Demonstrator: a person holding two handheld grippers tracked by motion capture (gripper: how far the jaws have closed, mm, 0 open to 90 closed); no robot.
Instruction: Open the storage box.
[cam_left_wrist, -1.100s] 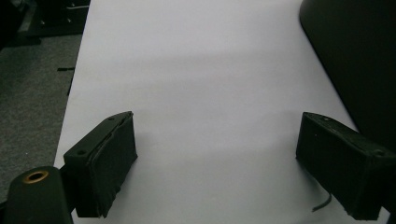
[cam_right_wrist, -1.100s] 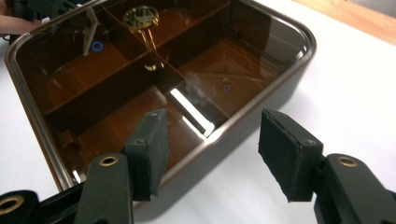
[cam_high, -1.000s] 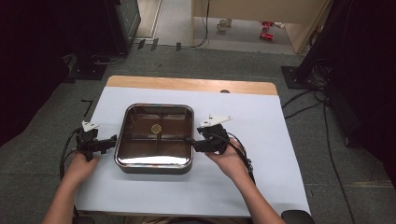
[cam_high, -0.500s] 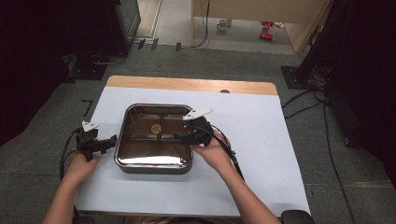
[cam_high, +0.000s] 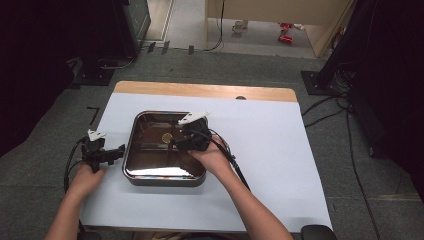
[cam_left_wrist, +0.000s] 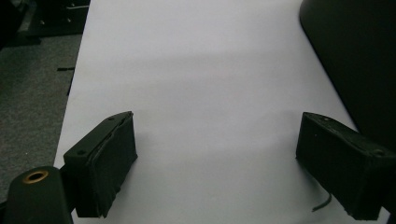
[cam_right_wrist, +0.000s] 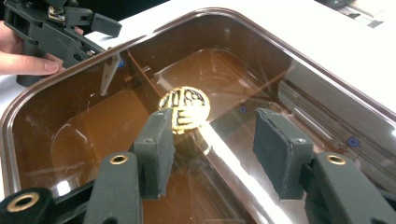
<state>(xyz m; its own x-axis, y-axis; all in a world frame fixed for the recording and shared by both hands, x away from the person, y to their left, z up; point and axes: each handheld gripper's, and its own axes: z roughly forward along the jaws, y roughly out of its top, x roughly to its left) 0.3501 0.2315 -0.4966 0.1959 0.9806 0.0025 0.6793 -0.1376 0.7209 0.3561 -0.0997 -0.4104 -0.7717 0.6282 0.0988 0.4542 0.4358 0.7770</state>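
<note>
Steel pan (cam_high: 165, 172) w/ gold medallion (cam_high: 166, 137) inside, R claw (cam_high: 176, 144) above

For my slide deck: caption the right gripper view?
Open right claw poised inside the metal tray, near a round patterned biscuit.

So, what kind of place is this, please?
Probably a lab or workshop set up for recording, not a home. A table under a plain white sheet stands on grey carpet, loose cables trail over the floor beside it, and dark equipment stands surround it. A metal tray sits on the table.
</note>
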